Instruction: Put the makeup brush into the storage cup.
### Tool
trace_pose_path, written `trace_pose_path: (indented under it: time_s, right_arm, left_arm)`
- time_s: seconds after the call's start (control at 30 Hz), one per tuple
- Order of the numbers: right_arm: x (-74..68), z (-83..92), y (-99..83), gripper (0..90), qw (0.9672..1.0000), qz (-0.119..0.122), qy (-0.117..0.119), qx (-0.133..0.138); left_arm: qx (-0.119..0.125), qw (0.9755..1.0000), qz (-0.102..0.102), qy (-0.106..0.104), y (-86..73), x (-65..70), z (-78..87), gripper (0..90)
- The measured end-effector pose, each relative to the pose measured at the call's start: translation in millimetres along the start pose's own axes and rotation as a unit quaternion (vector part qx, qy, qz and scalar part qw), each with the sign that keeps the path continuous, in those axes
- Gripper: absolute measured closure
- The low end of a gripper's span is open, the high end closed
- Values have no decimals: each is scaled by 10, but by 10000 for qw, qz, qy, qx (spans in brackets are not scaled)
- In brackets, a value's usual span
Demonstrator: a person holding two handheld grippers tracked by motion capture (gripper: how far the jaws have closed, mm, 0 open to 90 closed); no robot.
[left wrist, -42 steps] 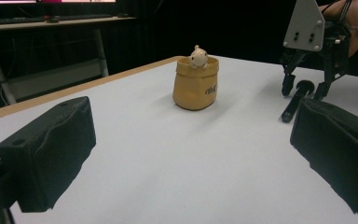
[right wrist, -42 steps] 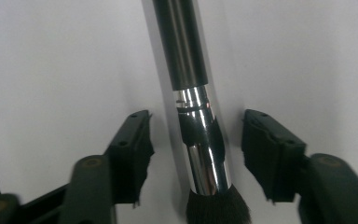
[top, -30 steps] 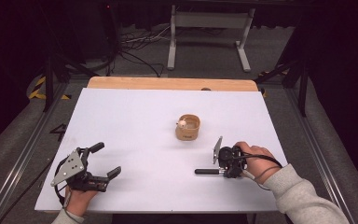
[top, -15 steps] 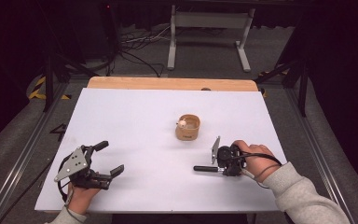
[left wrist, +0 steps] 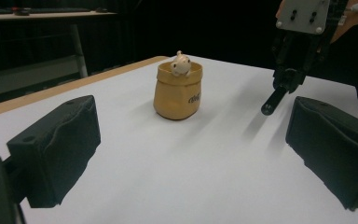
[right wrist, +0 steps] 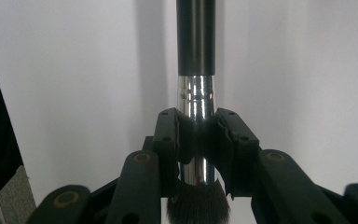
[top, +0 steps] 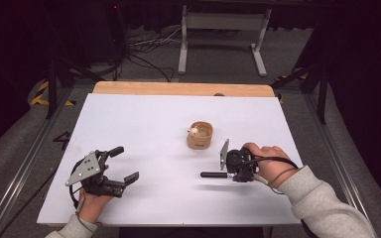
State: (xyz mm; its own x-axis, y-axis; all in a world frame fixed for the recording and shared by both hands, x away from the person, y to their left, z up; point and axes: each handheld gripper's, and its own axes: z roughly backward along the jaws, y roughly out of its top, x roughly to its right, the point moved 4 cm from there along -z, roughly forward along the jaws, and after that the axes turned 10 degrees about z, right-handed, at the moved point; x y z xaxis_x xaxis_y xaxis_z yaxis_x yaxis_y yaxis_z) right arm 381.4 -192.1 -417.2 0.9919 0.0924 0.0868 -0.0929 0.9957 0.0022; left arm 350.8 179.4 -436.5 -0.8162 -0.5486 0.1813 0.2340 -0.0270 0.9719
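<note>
Clamping the makeup brush (right wrist: 195,70) by its ferrule, right gripper (top: 228,168) is clear of the table (top: 144,124); left gripper (top: 121,166) wide, empty; small tan pouch (top: 200,136) untouched.

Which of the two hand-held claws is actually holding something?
The right gripper, on the high view's right side: its jaws clamp the silver collar of a black-handled brush. The left gripper has its jaws wide apart, nothing between them.

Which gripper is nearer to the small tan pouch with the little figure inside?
Right. The right gripper, shut on a brush, is just in front of the tan pouch, slightly to its right. The left gripper, its fingers apart, sits much farther off, near the table's front-left corner.
</note>
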Motion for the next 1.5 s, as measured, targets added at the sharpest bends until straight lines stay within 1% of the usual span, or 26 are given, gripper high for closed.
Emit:
trace_pose_path:
  time_s: [0.07,0.2,0.27,0.3,0.33,0.37,0.53,0.63,0.7,0.73,0.77,0.9,1.0,1.03,1.1,1.2,1.27,1.3,1.33,1.37,1.43,1.5]
  right_arm:
    - [18,52,57,710,10000,65,-41,10]
    - [50,157,167,710,9998,148,-105,63]
    - [65,202,223,709,9996,221,-137,84]
    - [70,226,255,710,9996,253,-137,70]
    - [70,226,255,710,9996,253,-137,70]
    - [75,240,286,710,9995,284,-143,84]
    - [92,286,395,709,9991,385,-155,67]
    - [98,317,444,709,9991,400,-139,61]
    - [102,330,471,709,9990,421,-130,85]
    - [102,338,486,710,9990,431,-123,80]
    - [104,343,498,709,9989,443,-131,89]
    - [108,367,543,709,9987,491,-120,63]
    - [114,384,578,709,9986,513,-140,54]
    - [116,390,590,709,9985,526,-142,43]
    - [116,400,616,709,9985,538,-133,45]
    - [119,409,654,709,9983,563,-143,34]
    - [122,411,679,709,9982,584,-144,25]
    - [123,413,692,709,9981,597,-141,18]
    - [123,412,709,709,9980,610,-140,28]
    - [123,413,719,709,9980,612,-137,23]
    - [121,417,744,709,9979,634,-133,21]
    - [121,422,759,709,9978,644,-138,22]
  left_arm:
    - [-3,10000,-23,-32,20,9,-38,34]
    - [-72,9998,-30,-178,43,49,-139,35]
    - [-183,9994,-21,-278,49,71,-184,40]
    - [-220,9992,-48,-329,55,86,-210,41]
    - [-220,9992,-48,-329,55,86,-210,41]
    - [-197,9991,-67,-365,60,99,-234,41]
    - [-250,9981,-112,-555,82,155,-336,41]
    - [-321,9969,-139,-702,92,193,-392,47]
    - [-330,9963,-132,-780,96,219,-430,48]
    - [-330,9963,-132,-780,96,219,-430,48]
    - [-362,9957,-151,-840,100,235,-463,48]
    - [-377,9948,-163,-933,105,265,-515,48]
    - [-406,9936,-192,-1036,112,289,-557,48]
    - [-410,9932,-229,-1063,115,293,-570,48]
    - [-437,9925,-200,-1121,114,312,-588,47]
    - [-461,9912,-231,-1216,115,332,-626,47]
    - [-496,9904,-208,-1272,114,350,-645,47]
    - [-496,9904,-208,-1272,114,350,-645,47]
    - [-528,9897,-262,-1303,116,364,-670,47]
    - [-572,9889,-269,-1343,116,373,-678,47]
    - [-590,9885,-256,-1370,114,385,-689,49]
    - [-634,9877,-301,-1399,111,398,-711,51]
